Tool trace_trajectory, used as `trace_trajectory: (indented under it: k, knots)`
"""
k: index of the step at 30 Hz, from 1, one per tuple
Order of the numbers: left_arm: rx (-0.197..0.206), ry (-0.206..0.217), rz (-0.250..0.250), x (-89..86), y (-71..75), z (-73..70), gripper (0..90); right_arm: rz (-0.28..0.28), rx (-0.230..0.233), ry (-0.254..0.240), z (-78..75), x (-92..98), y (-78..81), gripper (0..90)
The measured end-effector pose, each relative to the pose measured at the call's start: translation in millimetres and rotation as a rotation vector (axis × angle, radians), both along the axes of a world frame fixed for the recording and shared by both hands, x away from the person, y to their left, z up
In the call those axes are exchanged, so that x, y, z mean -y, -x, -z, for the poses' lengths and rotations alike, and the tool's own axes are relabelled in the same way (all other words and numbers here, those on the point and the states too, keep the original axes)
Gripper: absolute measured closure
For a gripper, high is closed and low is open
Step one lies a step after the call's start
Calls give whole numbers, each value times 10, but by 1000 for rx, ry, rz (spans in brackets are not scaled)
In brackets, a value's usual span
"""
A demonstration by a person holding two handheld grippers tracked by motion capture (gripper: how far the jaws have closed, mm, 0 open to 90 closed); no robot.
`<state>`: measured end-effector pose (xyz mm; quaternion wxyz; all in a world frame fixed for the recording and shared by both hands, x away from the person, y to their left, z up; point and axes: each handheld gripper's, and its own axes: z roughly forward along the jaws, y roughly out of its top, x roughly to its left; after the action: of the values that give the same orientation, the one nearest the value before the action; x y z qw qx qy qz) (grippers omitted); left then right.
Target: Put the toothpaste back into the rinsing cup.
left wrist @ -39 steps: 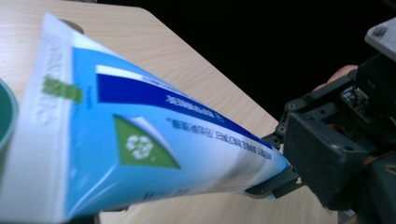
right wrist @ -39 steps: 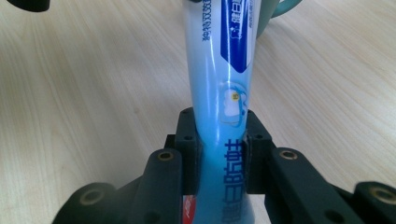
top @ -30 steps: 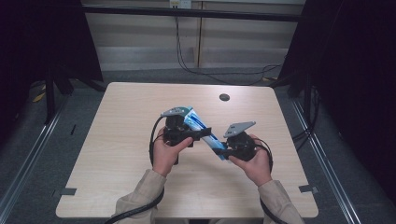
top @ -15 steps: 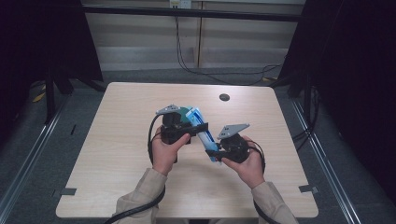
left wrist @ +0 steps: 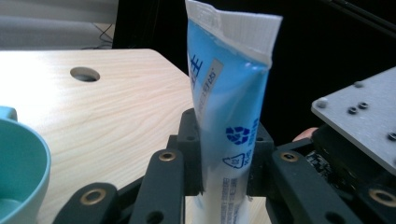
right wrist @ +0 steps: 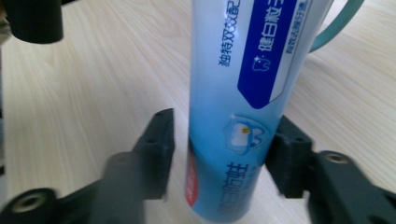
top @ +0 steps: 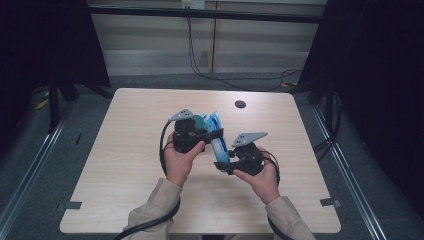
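Note:
A blue-and-white toothpaste tube [top: 216,122] is held above the table's middle between the two grippers. My left gripper [top: 215,134] is shut on the tube's lower body [left wrist: 229,102]; its jaws [left wrist: 224,163] have just been closing, and the pads now press both sides. My right gripper [top: 222,165] stands around the tube's other end [right wrist: 243,93]. Its jaws [right wrist: 224,144] have just been opening, with the tube still between them and a gap showing at the left pad. A teal cup [top: 200,120] sits just behind the left gripper.
The light wooden table [top: 125,165] has a round cable hole [top: 240,104] near its far edge. Dark curtains and black frame posts flank it. The cup's rim [left wrist: 18,172] lies close to the left jaw, and its handle [right wrist: 338,23] arcs behind the tube.
The left jaws closed onto the tube while the right jaws spread away from it. The tube swung from a slant to nearly straight toward the person. The right hand drew slightly closer to the left.

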<state>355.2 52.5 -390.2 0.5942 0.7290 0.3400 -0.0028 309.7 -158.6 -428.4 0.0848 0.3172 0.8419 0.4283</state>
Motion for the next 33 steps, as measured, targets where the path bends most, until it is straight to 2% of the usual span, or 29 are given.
trace_trajectory:
  k: [2,4,6,10,13,19,21,26,33]
  knots:
    - [19,-27,-10,-20,-2,-14,744,10,11,8,-6,15,1,339]
    - [24,-30,-16,-60,-9,-22,745,20,25,11,-13,55,9,290]
    - [26,-30,-22,-109,-22,-49,745,40,42,34,-1,122,19,230]
    - [53,-57,-35,-166,-31,-106,744,60,31,73,92,243,30,186]
    - [60,-71,-43,-195,-42,-133,745,77,5,98,212,335,44,174]
    - [84,-90,-58,-240,-60,-199,745,98,-16,134,414,484,93,149]
    - [90,-89,-64,-255,-64,-224,745,100,-29,127,472,523,100,149]
    - [99,-91,-77,-292,-77,-273,745,105,-40,130,577,589,125,148]
    - [111,-105,-90,-361,-103,-335,744,105,-55,175,693,612,157,148]
